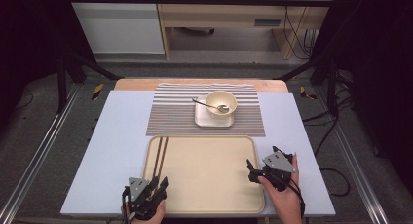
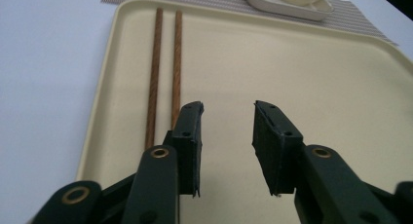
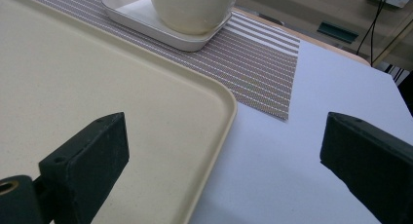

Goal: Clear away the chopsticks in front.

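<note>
- Chopsticks, a pair of thin brown wooden sticks (image 2: 165,63), lie side by side along the left edge of the wide cream plastic tray (image 1: 204,204), running from 6 to 12 o'clock, close together; whether they touch we cannot tell.
- We judge them light, stiff and smooth, likely to roll or slip apart if pinched singly, so we would take both together near their near ends, across the grain, with the pads flat.
- Our left gripper (image 2: 226,136) sits at the tray's 7 o'clock corner, its jaws parted with nothing between them; the sticks' near ends lie just to the 10 o'clock side of its left pad, the inner one running behind it.
- Our right gripper (image 3: 224,165) straddles the tray's rim at 4 o'clock, jaws spread wide and empty, one pad over the tray, the other over the pale lilac table sheet (image 1: 117,126).
- At 12 o'clock from the tray, on the brown-and-white striped woven placemat (image 1: 170,114), stands a cream ceramic bowl (image 1: 221,103) on a square white saucer (image 1: 202,118), with a metal spoon (image 1: 210,106) resting in it.
- We judge the bowl and saucer heavier, brittle and glossy; a rim grip there would need care.
- Shallow as the tray floor is, the sticks give little height to get under.
</note>
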`<state>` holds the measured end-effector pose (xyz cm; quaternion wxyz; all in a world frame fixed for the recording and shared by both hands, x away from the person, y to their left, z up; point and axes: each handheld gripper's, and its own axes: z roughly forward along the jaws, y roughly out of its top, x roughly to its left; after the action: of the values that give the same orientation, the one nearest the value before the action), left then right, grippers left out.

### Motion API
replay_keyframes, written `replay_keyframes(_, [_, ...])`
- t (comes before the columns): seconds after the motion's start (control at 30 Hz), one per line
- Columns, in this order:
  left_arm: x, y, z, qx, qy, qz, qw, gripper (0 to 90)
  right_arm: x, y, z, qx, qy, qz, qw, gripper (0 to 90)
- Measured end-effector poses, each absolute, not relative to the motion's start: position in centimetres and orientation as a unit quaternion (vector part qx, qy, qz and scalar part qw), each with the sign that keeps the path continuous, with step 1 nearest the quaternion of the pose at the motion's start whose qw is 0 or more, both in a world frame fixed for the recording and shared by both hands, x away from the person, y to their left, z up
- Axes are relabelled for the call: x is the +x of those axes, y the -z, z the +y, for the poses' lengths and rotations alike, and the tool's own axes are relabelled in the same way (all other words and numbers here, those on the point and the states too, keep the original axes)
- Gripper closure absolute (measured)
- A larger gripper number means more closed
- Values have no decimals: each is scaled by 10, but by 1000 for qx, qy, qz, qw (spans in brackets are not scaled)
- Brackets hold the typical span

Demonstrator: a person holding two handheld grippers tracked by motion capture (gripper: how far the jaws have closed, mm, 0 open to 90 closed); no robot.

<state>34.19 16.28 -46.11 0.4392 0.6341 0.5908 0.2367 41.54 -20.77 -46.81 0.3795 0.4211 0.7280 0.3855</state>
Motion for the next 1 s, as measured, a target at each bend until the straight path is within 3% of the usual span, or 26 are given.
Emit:
replay_keyframes(0.1, [349,454,159,647,-237,574,442,576,415,468,-208,421,-385,728,381,40])
replay_keyframes(0.43, [374,450,143,706,-193,538,417,246,417,470,-205,418,-379,733,381,39])
replay_keyframes(0.73, [413,435,129,736,-193,495,419,145,418,472,-203,414,-369,739,382,39])
replay_keyframes(0.83, [427,428,126,741,-169,487,430,81,418,472,-203,416,-368,738,383,39])
replay_keyframes(1.0, [444,418,124,777,-183,437,414,60,419,473,-203,418,-366,738,384,39])
